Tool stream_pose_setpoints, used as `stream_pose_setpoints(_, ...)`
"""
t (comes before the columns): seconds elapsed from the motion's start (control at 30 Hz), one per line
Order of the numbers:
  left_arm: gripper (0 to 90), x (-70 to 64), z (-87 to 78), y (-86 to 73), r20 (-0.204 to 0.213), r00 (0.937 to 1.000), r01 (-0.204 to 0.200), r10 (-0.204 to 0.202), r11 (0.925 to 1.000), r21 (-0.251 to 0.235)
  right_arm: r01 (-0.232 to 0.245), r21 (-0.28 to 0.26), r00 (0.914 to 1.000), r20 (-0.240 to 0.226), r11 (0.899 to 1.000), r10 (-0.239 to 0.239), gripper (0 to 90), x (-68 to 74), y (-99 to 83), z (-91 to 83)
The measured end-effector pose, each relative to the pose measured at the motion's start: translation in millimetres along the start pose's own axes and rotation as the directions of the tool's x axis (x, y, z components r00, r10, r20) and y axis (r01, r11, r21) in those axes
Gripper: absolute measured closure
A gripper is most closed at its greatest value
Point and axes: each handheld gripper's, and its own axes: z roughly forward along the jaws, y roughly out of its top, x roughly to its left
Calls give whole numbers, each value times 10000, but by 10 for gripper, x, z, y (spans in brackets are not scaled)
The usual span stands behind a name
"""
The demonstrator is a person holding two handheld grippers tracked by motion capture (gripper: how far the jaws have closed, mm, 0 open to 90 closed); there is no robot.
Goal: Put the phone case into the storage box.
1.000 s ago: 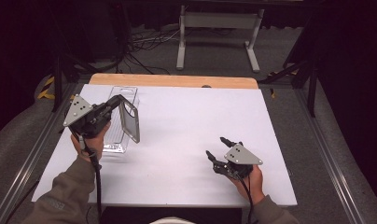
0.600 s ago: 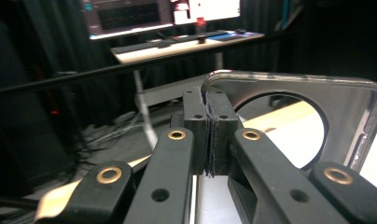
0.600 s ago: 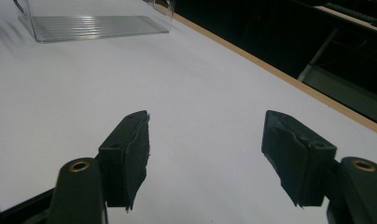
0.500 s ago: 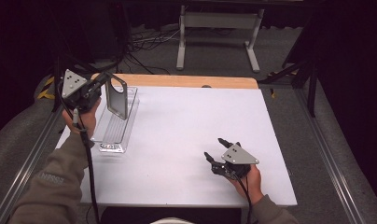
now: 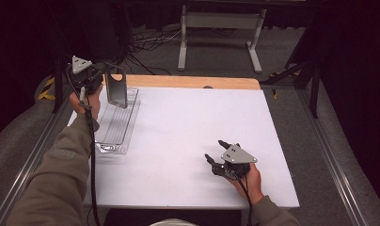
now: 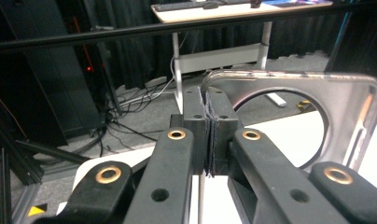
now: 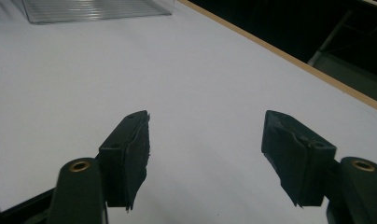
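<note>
A clear plastic tray [image 5: 114,127] with a ribbed floor lies along the far left of the white table [image 5: 193,122]. Its end panel [image 5: 116,92] stands upright at the far end and has a large round cut-out. My left gripper [image 5: 106,75] is shut on that panel's edge, raised above the table's far-left corner. In the left gripper view, the jaws [image 6: 209,140] are pressed together on the panel [image 6: 350,107] beside the hole. My right gripper [image 5: 216,150] rests on the table at front right, open with nothing between its fingers [image 7: 205,154]. The tray's near corner [image 7: 93,10] lies far ahead of it.
A wooden strip [image 5: 188,81] borders the table's far edge. Metal rails [image 5: 33,155] run along both sides. Behind the table stand a grey metal frame [image 5: 218,28] and loose floor cables [image 5: 146,42].
My left gripper has moved back and to the left with the panel in its grip, and the tray has gone with it toward the far-left corner. The right gripper has stayed put.
</note>
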Motion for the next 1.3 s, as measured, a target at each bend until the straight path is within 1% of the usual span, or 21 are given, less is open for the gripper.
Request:
stream_pose_setpoints(0.03,884,-2,71,0,26,10000,-72,72,9999,152,35,40,10000,21,10000,-35,329,4,-11,3)
stream_pose_setpoints(0.13,883,-23,123,3,57,9999,-132,131,9997,190,25,76,10000,-13,10000,-24,330,1,-25,-2)
stream_pose_setpoints(0.2,884,-70,177,6,178,9994,-290,283,9988,387,34,120,10000,10,9999,-35,330,0,-30,-2)
stream_pose_setpoints(0.3,883,-137,240,4,114,9978,-662,658,9966,482,-51,223,10000,-38,9997,52,330,4,-49,0)
stream_pose_setpoints(0.33,884,-140,262,-2,63,9977,-673,671,9961,565,-48,316,10000,-62,9995,50,330,12,-59,4)
stream_pose_setpoints(0.4,884,-126,312,-24,-83,9981,-602,610,9953,758,-40,408,9999,-102,9992,44,330,29,-71,11)
stream_pose_setpoints(0.43,883,-121,342,-43,-181,9988,-447,464,9951,880,-13,446,9999,-119,9990,19,330,38,-72,14)
stream_pose_setpoints(0.47,883,-121,342,-43,-181,9988,-447,464,9951,880,47,461,9999,-108,9989,-42,330,50,-70,17)
stream_pose_setpoints(0.5,882,-114,384,-70,-308,9991,-252,283,9950,966,57,458,9999,-126,9989,-51,330,58,-68,19)
stream_pose_setpoints(0.53,882,-114,384,-70,-308,9991,-252,283,9950,966,89,465,9998,-154,9989,-82,330,64,-67,21)
stream_pose_setpoints(0.57,881,-125,419,-88,-346,9992,-167,208,9934,1137,102,481,9998,-179,9988,-94,330,67,-67,22)
stream_pose_setpoints(0.7,878,-166,498,-127,-635,9971,-315,418,9874,1553,70,559,9993,-382,9984,-49,331,77,-75,37)
stream_pose_setpoints(0.77,877,-179,532,-149,-666,9972,-232,339,9875,1556,-187,556,9979,-613,9983,221,336,75,-79,47)
stream_pose_setpoints(0.8,877,-179,532,-149,-666,9972,-232,339,9875,1556,-187,556,9979,-613,9983,221,336,75,-79,47)
stream_pose_setpoints(0.83,877,-172,550,-157,-696,9975,-45,158,9872,1592,-205,583,9976,-646,9981,243,337,75,-79,51)
stream_pose_setpoints(0.9,876,-156,566,-166,-818,9966,224,-98,9878,1544,-186,613,9972,-708,9979,229,346,79,-81,51)
stream_pose_setpoints(0.97,872,-151,597,-184,-1000,9948,359,-197,9859,1635,-162,637,9969,-756,9978,210,345,84,-82,52)
stream_pose_setpoints(1.03,870,-147,607,-191,-1090,9939,361,-180,9855,1658,-141,639,9969,-760,9979,189,345,87,-81,51)
stream_pose_setpoints(1.13,855,-129,608,-206,-1204,9919,610,-411,9843,1658,-33,617,9968,-791,9981,82,345,92,-77,47)
stream_pose_setpoints(1.23,812,-120,596,-199,-1334,9903,589,-375,9853,1602,-6,614,9965,-832,9981,57,343,104,-76,47)
stream_pose_setpoints(1.3,698,-119,589,-198,-1446,9889,589,-354,9850,1620,65,620,9964,-846,9981,-12,341,112,-72,45)
